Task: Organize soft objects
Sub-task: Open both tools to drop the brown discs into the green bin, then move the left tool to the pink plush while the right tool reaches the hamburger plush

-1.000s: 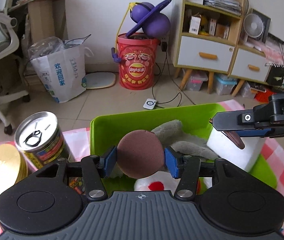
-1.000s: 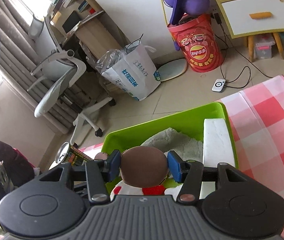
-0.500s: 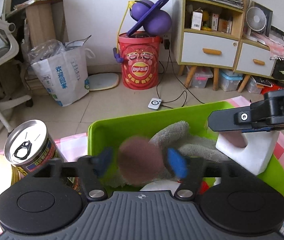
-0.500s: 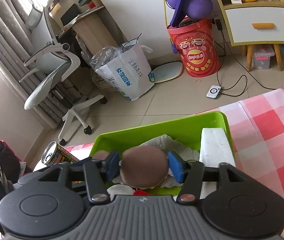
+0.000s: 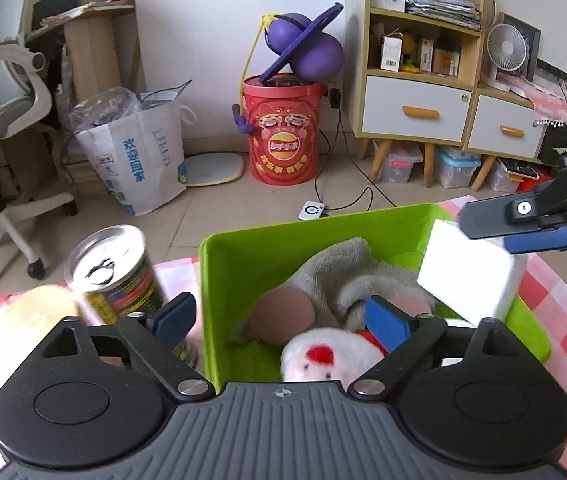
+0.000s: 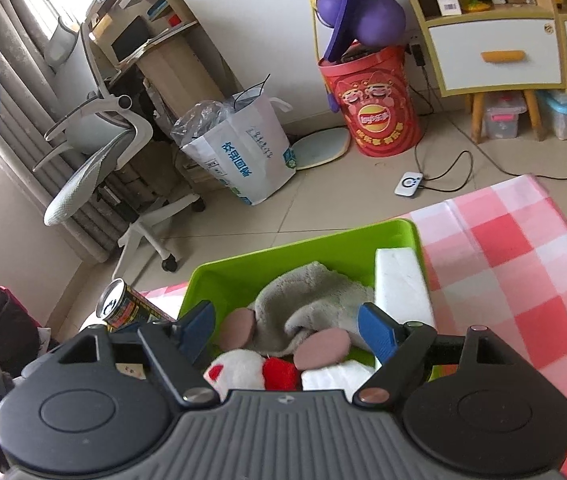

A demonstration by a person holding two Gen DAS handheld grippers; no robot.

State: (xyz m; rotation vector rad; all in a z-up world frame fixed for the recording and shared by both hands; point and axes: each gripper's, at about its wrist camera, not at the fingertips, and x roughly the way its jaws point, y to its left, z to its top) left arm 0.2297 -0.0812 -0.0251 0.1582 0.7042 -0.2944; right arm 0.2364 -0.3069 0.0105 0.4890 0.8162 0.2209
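My left claw (image 5: 281, 318) hangs over the green bin (image 5: 323, 228), jaws just swung wide, nothing between them. My right claw (image 6: 287, 326) has just been opening too, and it's empty. In the bin: two brown puffs (image 6: 236, 329) against the grey towel (image 6: 311, 300), a white foam block (image 6: 399, 284) on its right wall, a white-and-red plush (image 6: 243, 372) nearest me. A tin can (image 5: 117, 268) stands left of the bin.

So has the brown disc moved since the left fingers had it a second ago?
Yes. The brown disc has dropped from between the left fingers, which have just been opening, into the green bin, beside the grey cloth.
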